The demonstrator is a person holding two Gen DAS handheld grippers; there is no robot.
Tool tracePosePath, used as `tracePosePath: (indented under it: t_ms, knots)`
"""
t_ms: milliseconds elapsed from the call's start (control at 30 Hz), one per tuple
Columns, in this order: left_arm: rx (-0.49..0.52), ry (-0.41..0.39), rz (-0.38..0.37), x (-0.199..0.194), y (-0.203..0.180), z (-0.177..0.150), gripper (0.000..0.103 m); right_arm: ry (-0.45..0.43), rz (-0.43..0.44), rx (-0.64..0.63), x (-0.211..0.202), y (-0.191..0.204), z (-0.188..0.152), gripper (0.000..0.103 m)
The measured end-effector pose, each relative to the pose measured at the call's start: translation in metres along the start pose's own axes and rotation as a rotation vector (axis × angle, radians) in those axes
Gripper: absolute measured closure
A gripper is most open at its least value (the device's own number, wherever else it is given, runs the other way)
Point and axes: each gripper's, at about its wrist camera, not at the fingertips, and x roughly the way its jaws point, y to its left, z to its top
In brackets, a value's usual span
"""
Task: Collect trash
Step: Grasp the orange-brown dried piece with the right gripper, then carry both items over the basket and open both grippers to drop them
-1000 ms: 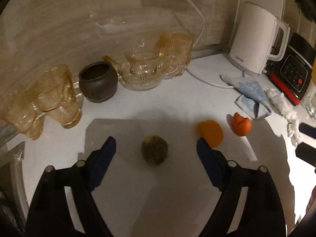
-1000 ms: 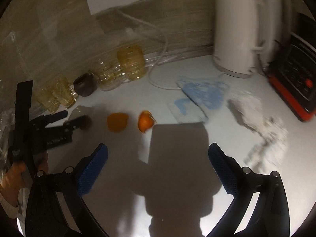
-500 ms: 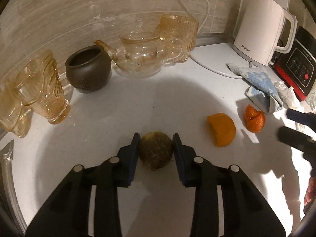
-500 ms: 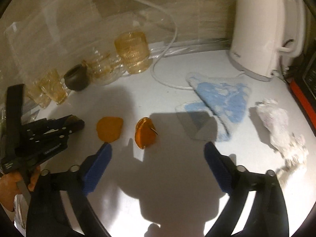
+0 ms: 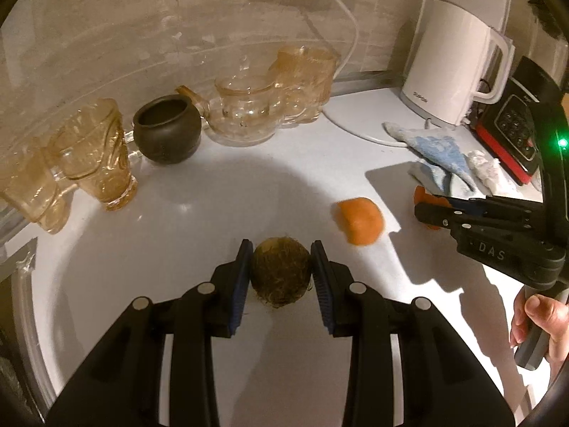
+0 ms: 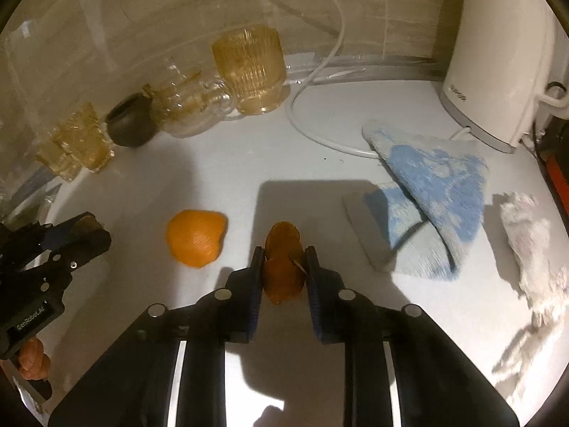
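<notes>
On a white kitchen counter [image 5: 199, 213], the left gripper [image 5: 281, 272] has its blue-padded jaws clamped on a brown, fibrous ball [image 5: 280, 271] that rests on the surface close to the camera. The right gripper [image 6: 283, 267] has its jaws pressed against either side of a curled piece of orange peel [image 6: 282, 263], also low on the counter.

Between the two tools lies a second orange peel piece [image 6: 196, 237], dome side up, touched by neither. Seen from the left wrist, the right tool's black body carries the letters "DAS" — the rest is out of sight — and a green light glows on its frame. Seen from the right wrist, the left tool's body reads "GenRobot.AI".

Further right, a blue-and-white cloth [image 6: 432, 197] lies folded over itself, with crumpled white paper [image 6: 528, 238] just beside it near the counter's right side.

Against the back wall stand amber glass cups [image 5: 97, 158], a dark round pot [image 5: 166, 131], a clear glass teapot [image 5: 245, 114] and a ribbed amber glass [image 6: 250, 71]. A white cable [image 6: 320, 67] loops along the counter toward a white kettle [image 5: 453, 60] marked "SUPOR"; a red-and-black appliance [image 5: 515, 135] with buttons sits beside it, its labels too small to read.
</notes>
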Motion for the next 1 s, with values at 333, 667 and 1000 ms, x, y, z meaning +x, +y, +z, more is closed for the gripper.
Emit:
tracePosePath:
  t_ms: [333,667,1000]
  knots:
    - [0.048,0.010,-0.022,-0.079,-0.065,-0.044,0.070,-0.067,-0.026,0.103,-0.126,-0.010,-0.096,0.080]
    - [0.169,0.067,-0.205,-0.173,-0.164,-0.147,0.070,-0.085,-0.116,0.226,-0.266,-0.027,-0.258,0.080]
    - [0.310,0.248,-0.369,-0.198,-0.248,-0.271,0.070,-0.066,-0.164,0.333,-0.339,-0.035,-0.382,0.080]
